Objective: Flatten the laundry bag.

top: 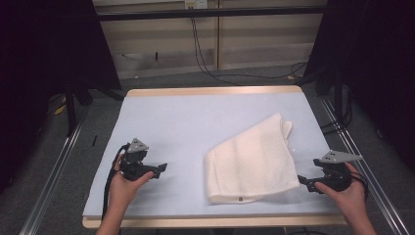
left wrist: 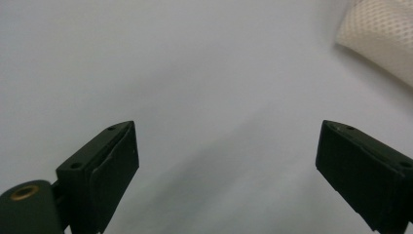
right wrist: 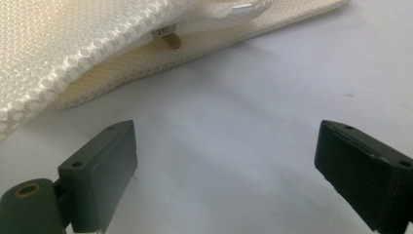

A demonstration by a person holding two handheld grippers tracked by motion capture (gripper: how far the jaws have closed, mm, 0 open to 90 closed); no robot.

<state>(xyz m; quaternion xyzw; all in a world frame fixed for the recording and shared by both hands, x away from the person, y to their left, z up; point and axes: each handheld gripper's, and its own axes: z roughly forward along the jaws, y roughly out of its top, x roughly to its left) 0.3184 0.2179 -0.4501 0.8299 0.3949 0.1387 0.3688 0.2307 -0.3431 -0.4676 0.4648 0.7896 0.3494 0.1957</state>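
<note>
A folded cream-white towel (top: 254,159) with a waffle weave lies on the pale blue table cover, right of centre. My left gripper (top: 162,169) rests low over the cover to the towel's left, jaws wide apart and empty; a corner of the towel (left wrist: 380,34) shows at the upper right of its view. My right gripper (top: 302,182) sits just off the towel's right front corner, pointing at it, open with bare cover between the jaws. In the right gripper view the layered towel edge (right wrist: 97,58) lies just beyond the jaws, with a small tag (right wrist: 168,35) tucked between the layers.
The table (top: 210,91) has a wooden rim and metal rails along both sides. Dark curtains and stands flank it, and cables (top: 205,58) run across the floor behind. The pale blue cover (top: 186,122) lies bare at the back and left.
</note>
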